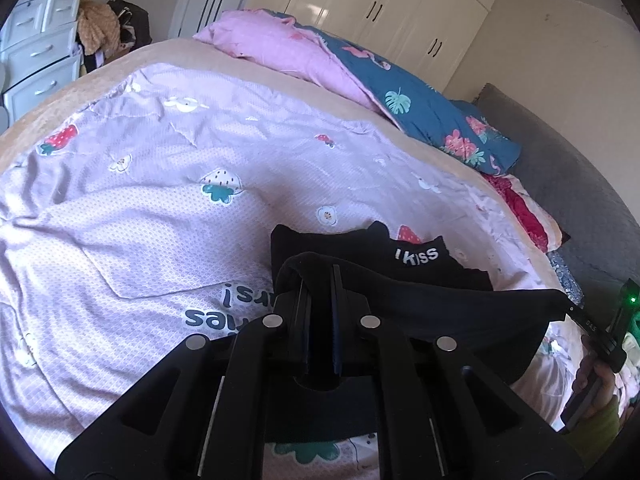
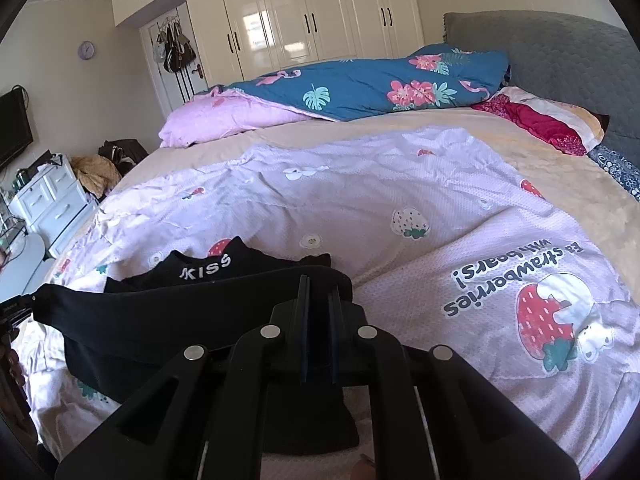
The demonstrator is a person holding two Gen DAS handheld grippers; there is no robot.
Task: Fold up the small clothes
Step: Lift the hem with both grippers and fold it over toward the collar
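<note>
Big strawberry-print sheet underneath, black garment stretched above it, its "KISS" waistband resting on the sheet. Left gripper and right gripper each pinch a corner. I'd keep the edge taut and level while folding it over.
</note>
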